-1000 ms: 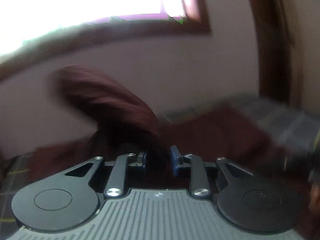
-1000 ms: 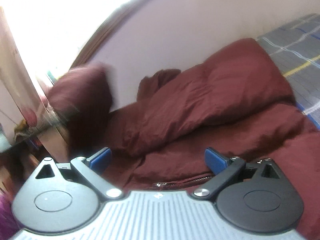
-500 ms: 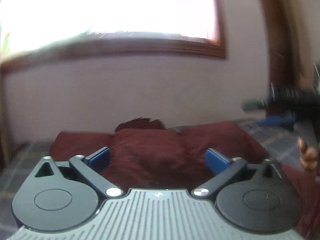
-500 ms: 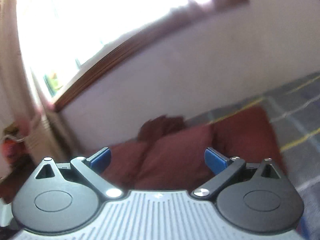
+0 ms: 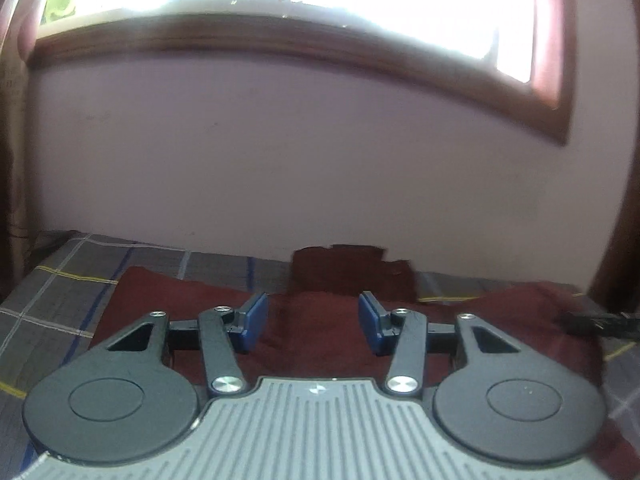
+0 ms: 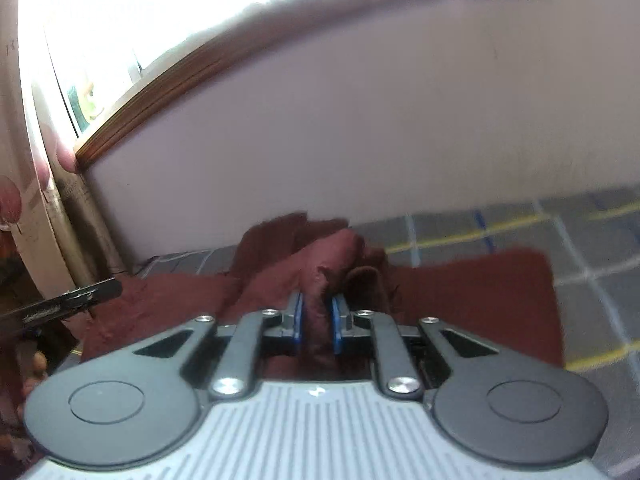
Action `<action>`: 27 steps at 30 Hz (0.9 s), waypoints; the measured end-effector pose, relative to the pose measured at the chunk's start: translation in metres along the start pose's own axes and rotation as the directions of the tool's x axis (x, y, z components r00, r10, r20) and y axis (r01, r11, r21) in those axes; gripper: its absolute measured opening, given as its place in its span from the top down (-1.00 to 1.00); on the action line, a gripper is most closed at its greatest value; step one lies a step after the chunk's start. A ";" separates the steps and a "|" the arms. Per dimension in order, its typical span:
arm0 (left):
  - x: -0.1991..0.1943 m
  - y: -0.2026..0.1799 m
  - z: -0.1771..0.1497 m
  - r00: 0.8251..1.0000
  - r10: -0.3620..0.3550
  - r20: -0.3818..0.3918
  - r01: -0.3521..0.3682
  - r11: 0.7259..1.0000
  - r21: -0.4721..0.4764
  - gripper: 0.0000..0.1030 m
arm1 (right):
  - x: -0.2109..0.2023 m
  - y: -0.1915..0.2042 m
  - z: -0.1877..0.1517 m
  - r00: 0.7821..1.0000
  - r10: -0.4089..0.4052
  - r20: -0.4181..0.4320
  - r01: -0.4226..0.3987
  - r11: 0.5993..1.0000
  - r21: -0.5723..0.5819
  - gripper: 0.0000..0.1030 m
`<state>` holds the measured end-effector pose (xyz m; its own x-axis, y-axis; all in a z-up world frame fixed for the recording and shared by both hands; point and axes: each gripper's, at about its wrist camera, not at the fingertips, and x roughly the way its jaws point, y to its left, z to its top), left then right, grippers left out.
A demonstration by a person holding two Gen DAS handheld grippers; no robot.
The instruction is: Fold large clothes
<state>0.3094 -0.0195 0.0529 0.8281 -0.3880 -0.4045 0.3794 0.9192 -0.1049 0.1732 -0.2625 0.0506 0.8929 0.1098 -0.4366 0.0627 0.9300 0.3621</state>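
A maroon jacket (image 5: 192, 300) lies spread on a grey plaid bedsheet (image 5: 60, 292), with its collar (image 5: 344, 264) bunched against the wall. My left gripper (image 5: 312, 320) hovers over the jacket's middle. Its jaws are closing, and its blue pads (image 5: 254, 322) stand apart without pressing on the cloth. In the right wrist view my right gripper (image 6: 318, 322) is closing on a raised fold of the jacket (image 6: 316, 280), which fills the narrow gap between its pads. A dark finger of the left gripper (image 6: 72, 300) shows at the left edge there.
A pale wall (image 5: 320, 160) rises right behind the bed, with a wood-framed window (image 5: 280, 44) above. A curtain (image 6: 36, 200) hangs at the left in the right wrist view. Bare plaid sheet (image 6: 600, 280) spreads to the jacket's right.
My left gripper let go of the cloth it was holding up, opened wide, and has since narrowed. My right gripper went from wide open to closed on a jacket fold. Both views swung toward the wall.
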 end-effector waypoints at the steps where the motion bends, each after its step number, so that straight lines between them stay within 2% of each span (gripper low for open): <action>1: 0.010 0.002 -0.004 1.000 0.026 -0.016 -0.026 1.000 0.006 0.06 | 0.005 -0.005 -0.005 0.999 -0.032 -0.017 0.032 0.999 -0.022 0.72; 3: 0.033 0.009 -0.019 0.995 0.062 -0.073 -0.062 0.998 0.007 0.05 | 0.021 -0.015 -0.021 0.992 -0.089 -0.093 0.085 0.995 -0.047 0.73; 5: 0.043 0.017 -0.034 0.993 0.070 -0.100 -0.071 0.997 0.001 0.03 | 0.035 -0.026 -0.035 0.983 -0.103 -0.153 0.098 0.994 -0.038 0.73; 7: 0.042 0.016 -0.039 0.992 0.081 -0.092 -0.079 0.997 0.025 0.06 | 0.033 -0.028 -0.030 0.984 -0.104 -0.146 0.106 0.994 0.005 0.70; 9: 0.033 0.015 -0.034 0.994 0.062 -0.085 -0.060 0.998 0.026 0.03 | 0.018 -0.020 -0.015 0.985 -0.148 -0.086 0.150 0.988 0.022 0.69; 11: 0.022 0.010 -0.027 0.998 0.028 -0.051 -0.028 0.999 0.018 -0.20 | 0.000 0.003 0.002 0.987 -0.161 0.022 0.162 0.987 -0.023 0.67; 12: 0.016 0.005 -0.022 0.999 0.029 -0.027 -0.029 0.999 0.029 -0.41 | -0.008 0.013 0.008 0.988 -0.139 0.062 0.142 0.989 -0.048 0.67; 13: 0.014 0.000 -0.019 0.999 0.039 0.001 -0.039 0.998 0.048 -0.56 | -0.009 0.025 0.015 0.991 -0.105 0.082 0.110 0.992 -0.068 0.67; 14: 0.014 -0.006 -0.015 0.999 0.048 0.027 -0.049 0.997 0.066 -0.62 | -0.005 0.036 0.019 0.994 -0.077 0.083 0.084 0.992 -0.091 0.67; 15: 0.016 -0.012 -0.013 0.998 0.050 0.032 -0.053 0.996 0.077 -0.75 | 0.003 0.046 0.021 0.994 -0.073 0.079 0.081 0.990 -0.115 0.67; 16: 0.021 -0.016 -0.011 0.998 0.052 0.027 -0.054 0.995 0.085 -0.78 | 0.015 0.056 0.022 0.994 -0.082 0.068 0.091 0.986 -0.143 0.67; 18: 0.033 -0.020 -0.013 0.998 0.054 0.012 -0.055 0.994 0.096 -0.78 | 0.047 0.067 0.019 0.995 -0.101 0.021 0.103 0.977 -0.186 0.67; 21: 0.062 -0.012 -0.025 0.993 0.102 -0.054 -0.096 0.990 0.104 -0.61 | 0.088 0.069 0.008 0.986 -0.159 -0.057 0.143 0.965 -0.221 0.69; 24: 0.080 0.006 -0.039 0.992 0.095 -0.087 -0.091 0.995 0.048 -0.61 | 0.110 0.063 -0.017 0.972 -0.217 -0.088 0.186 0.943 -0.274 0.71; 27: 0.089 0.010 -0.051 0.990 0.092 -0.111 -0.087 0.995 0.050 -0.66 | 0.123 0.060 -0.027 0.969 -0.229 -0.097 0.189 0.932 -0.308 0.74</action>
<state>0.3662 -0.0418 -0.0307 0.8088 -0.2918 -0.5106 0.3262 0.9450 -0.0234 0.2743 -0.1836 -0.0038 0.8071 -0.0724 -0.5860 0.0902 0.9959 0.0013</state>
